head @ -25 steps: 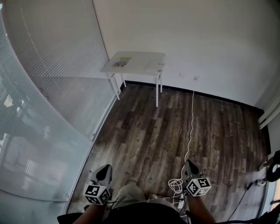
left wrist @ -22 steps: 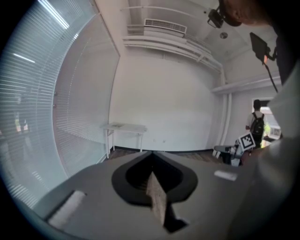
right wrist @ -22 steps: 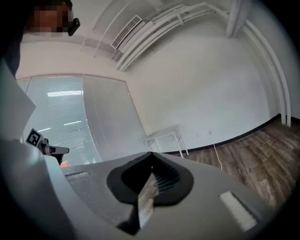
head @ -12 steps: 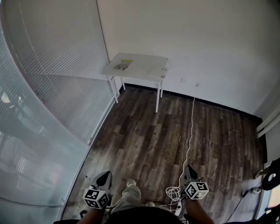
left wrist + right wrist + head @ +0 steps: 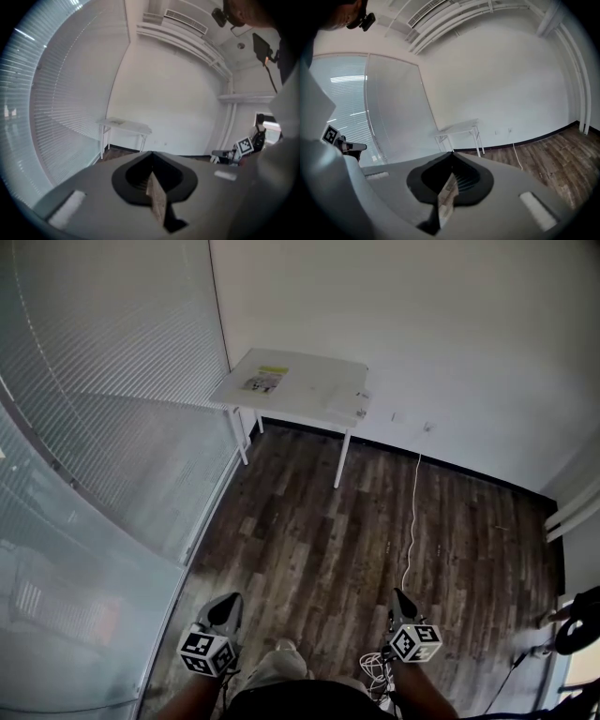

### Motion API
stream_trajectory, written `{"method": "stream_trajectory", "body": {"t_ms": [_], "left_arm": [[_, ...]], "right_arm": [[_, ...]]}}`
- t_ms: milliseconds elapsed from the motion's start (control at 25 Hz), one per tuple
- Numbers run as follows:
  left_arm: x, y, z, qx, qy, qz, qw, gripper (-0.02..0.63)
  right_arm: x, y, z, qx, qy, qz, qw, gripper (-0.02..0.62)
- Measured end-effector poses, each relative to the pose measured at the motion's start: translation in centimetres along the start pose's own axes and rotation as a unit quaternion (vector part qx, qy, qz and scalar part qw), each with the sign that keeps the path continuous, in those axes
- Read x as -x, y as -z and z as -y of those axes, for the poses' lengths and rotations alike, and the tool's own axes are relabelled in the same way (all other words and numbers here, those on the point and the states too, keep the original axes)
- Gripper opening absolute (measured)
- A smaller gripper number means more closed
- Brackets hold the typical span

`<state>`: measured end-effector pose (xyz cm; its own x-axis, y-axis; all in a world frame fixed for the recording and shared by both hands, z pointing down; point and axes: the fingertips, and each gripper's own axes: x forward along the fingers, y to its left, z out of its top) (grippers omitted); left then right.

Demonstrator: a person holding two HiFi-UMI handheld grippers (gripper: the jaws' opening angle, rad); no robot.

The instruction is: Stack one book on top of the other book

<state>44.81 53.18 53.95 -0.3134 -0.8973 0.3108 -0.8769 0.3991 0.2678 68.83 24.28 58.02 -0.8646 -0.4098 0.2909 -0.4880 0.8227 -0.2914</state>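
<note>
Two books lie on a small white table [image 5: 309, 381] in the far corner: one with a yellow strip [image 5: 263, 381] at its left, and a pale one [image 5: 345, 398] at its right edge. Both grippers hang low at the bottom of the head view, far from the table. My left gripper [image 5: 226, 602] is shut with nothing in it, and my right gripper [image 5: 401, 600] is shut and empty too. Both gripper views show closed jaws pointing toward the distant table [image 5: 124, 124] [image 5: 460, 127]. The books are too small to make out there.
A curved glass wall with blinds [image 5: 94, 427] runs along the left. A white cable [image 5: 411, 521] trails over the dark wood floor to a coil [image 5: 375, 667] by my feet. Black gear [image 5: 577, 624] stands at the right edge. My leg [image 5: 277, 669] shows between the grippers.
The person has walked forward across the floor, and the table now looks a little larger. Both grippers came along, staying shut and low in the head view.
</note>
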Motion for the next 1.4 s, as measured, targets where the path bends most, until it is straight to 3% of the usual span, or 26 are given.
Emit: {"method": "stream_trajectory", "body": {"t_ms": [160,360,720,960,1120,1400], "left_arm": [[-2.6,-2.6,-3.0,-0.009,0.020,0.002,0.9998,0.003],[-5.2,-3.9,-6.7,-0.013,0.015,-0.008,0.9998,0.003],[-12.1,-7.4,-10.4,-0.005,0.008,-0.001,1.0000,0.003],[-19.0,-14.5,-13.2,-0.005,-0.011,0.006,0.9999,0.003],[-24.3,-18.6,-12.6,-0.019,-0.004,0.022,0.9996,0.003],[-32.4,-23.9,-13.3,-0.032,-0.004,0.033,0.9989,0.003]], "right_arm": [[-3.1,-1.3,-1.5,-0.005,0.005,0.001,1.000,0.003],[-5.9,-2.1,-3.3,-0.007,0.005,-0.003,1.000,0.003],[-15.2,-2.9,0.0,-0.041,0.012,-0.023,0.999,0.002],[-26.6,-8.5,1.0,-0.047,-0.020,-0.019,0.999,0.003],[-32.9,-12.5,1.9,-0.032,-0.049,-0.019,0.998,0.003],[-41.1,-16.0,5.5,-0.036,-0.060,-0.028,0.997,0.003]]}}
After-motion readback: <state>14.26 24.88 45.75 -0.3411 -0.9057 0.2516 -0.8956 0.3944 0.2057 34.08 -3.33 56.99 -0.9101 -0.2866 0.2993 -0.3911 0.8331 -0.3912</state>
